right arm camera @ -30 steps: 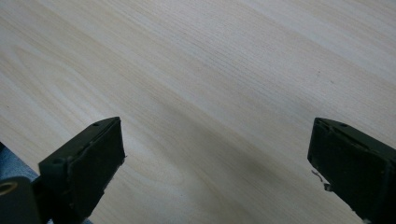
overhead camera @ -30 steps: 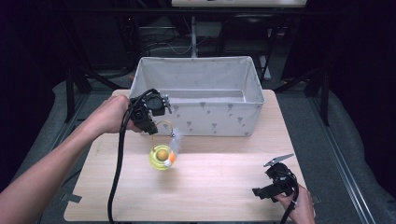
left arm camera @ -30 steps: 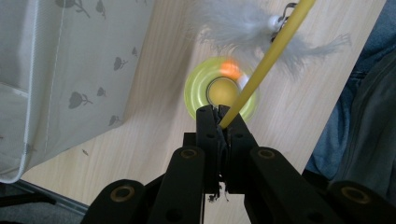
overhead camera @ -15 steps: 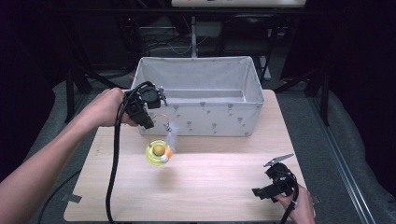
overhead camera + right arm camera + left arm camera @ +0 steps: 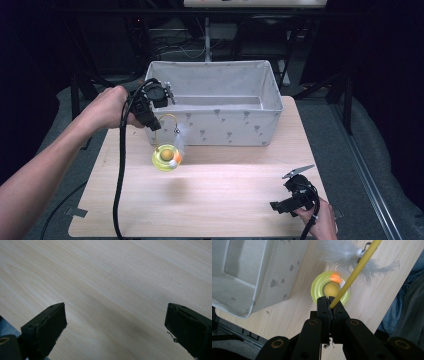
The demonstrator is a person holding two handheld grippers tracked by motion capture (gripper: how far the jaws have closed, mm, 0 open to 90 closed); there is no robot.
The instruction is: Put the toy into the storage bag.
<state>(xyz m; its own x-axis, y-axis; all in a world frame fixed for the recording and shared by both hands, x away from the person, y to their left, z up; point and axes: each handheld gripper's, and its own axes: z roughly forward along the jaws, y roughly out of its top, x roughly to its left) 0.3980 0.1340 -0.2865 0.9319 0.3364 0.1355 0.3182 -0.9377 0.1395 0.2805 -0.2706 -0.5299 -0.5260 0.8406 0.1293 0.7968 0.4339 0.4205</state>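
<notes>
1. The left gripper (image 5: 328, 300) is clamped on the yellow wand (image 5: 354, 273); the disc toy (image 5: 166, 157) dangles below it, beside the fabric bin (image 5: 215, 131), not yet inside.
2. The right gripper (image 5: 295, 195) rests idle with jaws apart.

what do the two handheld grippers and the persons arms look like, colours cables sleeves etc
Both grippers are black. The left gripper has two slim flat jaws on chunky linkage arms with brass-coloured pivot pins, and a thick black cable trails from it. The right gripper has broad, matte black jaw pads and carries a grey three-cornered plate on top. The forearms are bare, with no sleeves in view.
</notes>
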